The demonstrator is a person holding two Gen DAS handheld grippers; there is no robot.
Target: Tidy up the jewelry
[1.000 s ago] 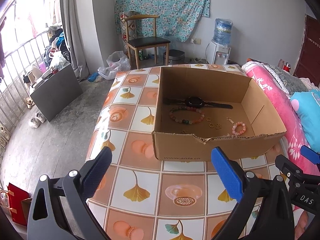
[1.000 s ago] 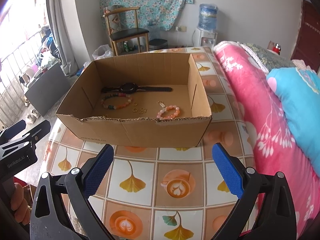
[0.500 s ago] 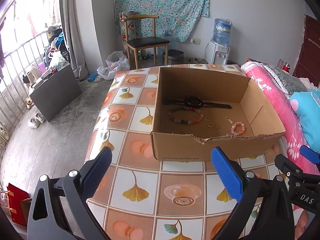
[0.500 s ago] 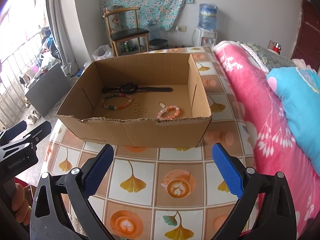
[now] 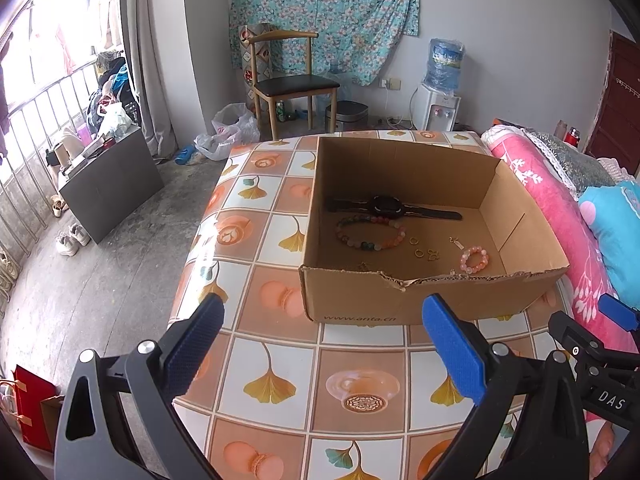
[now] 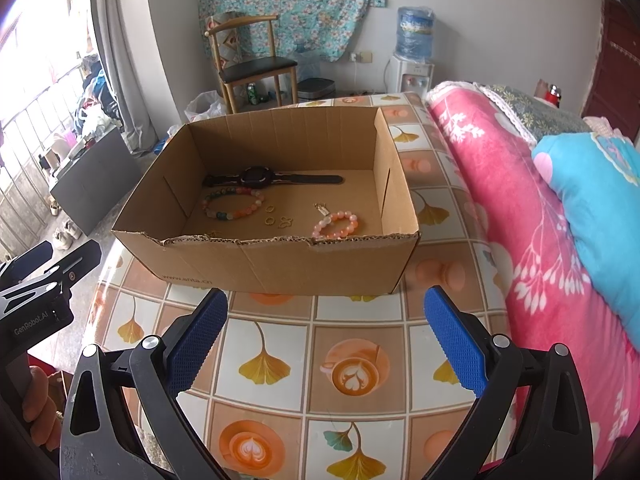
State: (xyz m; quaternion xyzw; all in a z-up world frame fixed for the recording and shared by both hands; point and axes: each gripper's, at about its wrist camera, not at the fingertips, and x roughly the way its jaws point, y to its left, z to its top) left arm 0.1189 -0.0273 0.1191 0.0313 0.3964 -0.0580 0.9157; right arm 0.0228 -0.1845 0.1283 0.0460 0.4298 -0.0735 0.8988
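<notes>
Left gripper (image 5: pixel 320 342) and right gripper (image 6: pixel 326 326) are held wide, empty. Thin gold rings (image 6: pixel 270 215), mid-frame in cardboard box (image 6: pixel 280 258), could be missed or flicked by broad pads.

My right claw (image 6: pixel 326 336) hangs wide open and empty over the tiled table (image 6: pixel 280 364), just short of the cardboard box (image 6: pixel 280 258). Inside the box lie a black watch (image 6: pixel 256 178), a multicoloured bead bracelet (image 6: pixel 233 204), a few small gold rings (image 6: pixel 276 216) and a pink bead bracelet (image 6: pixel 337 225). My left claw (image 6: pixel 44 280) shows at the left edge, and a pink blanket (image 6: pixel 516 216) lies to the right.
</notes>
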